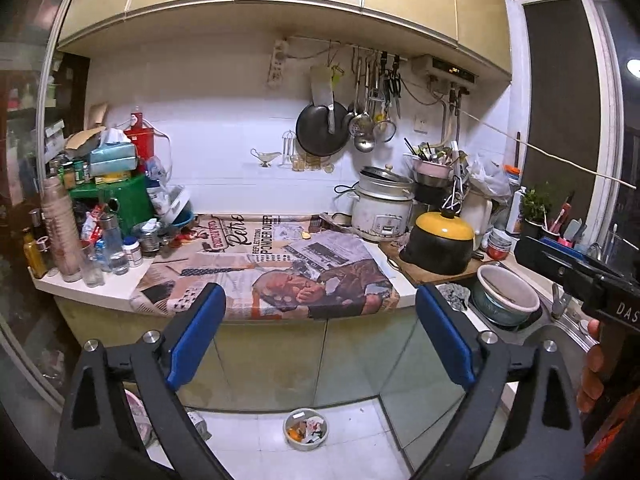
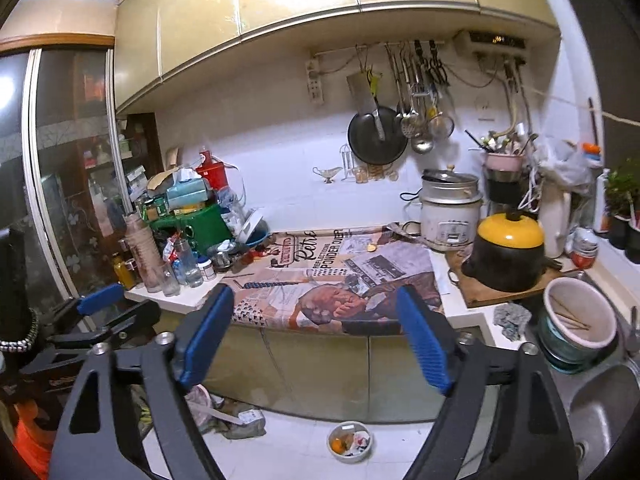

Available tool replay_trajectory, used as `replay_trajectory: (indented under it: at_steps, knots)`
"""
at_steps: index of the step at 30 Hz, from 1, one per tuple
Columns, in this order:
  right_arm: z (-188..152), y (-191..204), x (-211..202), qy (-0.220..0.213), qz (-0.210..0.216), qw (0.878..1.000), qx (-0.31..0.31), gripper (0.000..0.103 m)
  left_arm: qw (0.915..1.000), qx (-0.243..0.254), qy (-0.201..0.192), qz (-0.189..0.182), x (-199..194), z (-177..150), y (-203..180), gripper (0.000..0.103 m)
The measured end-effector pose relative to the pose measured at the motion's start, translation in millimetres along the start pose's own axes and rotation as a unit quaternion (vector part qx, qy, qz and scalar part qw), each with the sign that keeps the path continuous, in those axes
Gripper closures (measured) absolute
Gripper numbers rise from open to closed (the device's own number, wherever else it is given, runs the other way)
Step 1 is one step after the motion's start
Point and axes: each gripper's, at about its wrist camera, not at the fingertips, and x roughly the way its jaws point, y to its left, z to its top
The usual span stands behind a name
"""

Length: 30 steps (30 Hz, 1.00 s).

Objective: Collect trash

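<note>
1. The bowl [image 2: 349,441] of trash sits on the floor below the counter [image 2: 460,304], likely put there to catch scraps; it holds wrappers and something orange
2. Above the bowl, the mat [image 2: 320,276] on the counter looks almost clear, bar one small scrap [image 2: 372,247], so collecting seems nearly done
3. Left gripper [image 1: 320,332] and right gripper [image 2: 316,334] hang high over the bowl, jaws wide apart, nothing held, perhaps scanning for leftovers
</note>
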Motion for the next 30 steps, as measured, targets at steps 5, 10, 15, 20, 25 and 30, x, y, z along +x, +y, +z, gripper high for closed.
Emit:
replay_trajectory:
  at_steps: [5, 10, 15, 20, 25, 30]
  knots:
    - [-6, 18, -23, -0.02, -0.031, 0.999, -0.006, 0.001, 1.0, 0.002, 0.001, -0.005, -27, -10, 8, 0.005]
    - [-11, 35, -30, -0.018, -0.039, 0.999, -0.027, 0.001, 1.0, 0.005, -0.006, -0.006, -41, -16, 12, 0.005]
    - [-16, 47, -32, -0.013, -0.039, 0.999, -0.035, 0.001, 0.9999, 0.008, -0.01, -0.008, -47, -19, 15, 0.005]
    - [-19, 51, -32, -0.011, -0.036, 0.999, -0.031, 0.001, 0.9999, 0.01, -0.004, -0.008, -45, -22, 16, 0.005]
    - [-19, 49, -31, -0.008, -0.037, 0.999, -0.029, 0.001, 1.0, 0.003, 0.001, -0.008, -40, -24, 17, 0.005]
    - [-20, 47, -31, -0.002, -0.038, 0.999, -0.019, 0.001, 0.9999, -0.003, 0.006, -0.012, -35, -24, 18, 0.005]
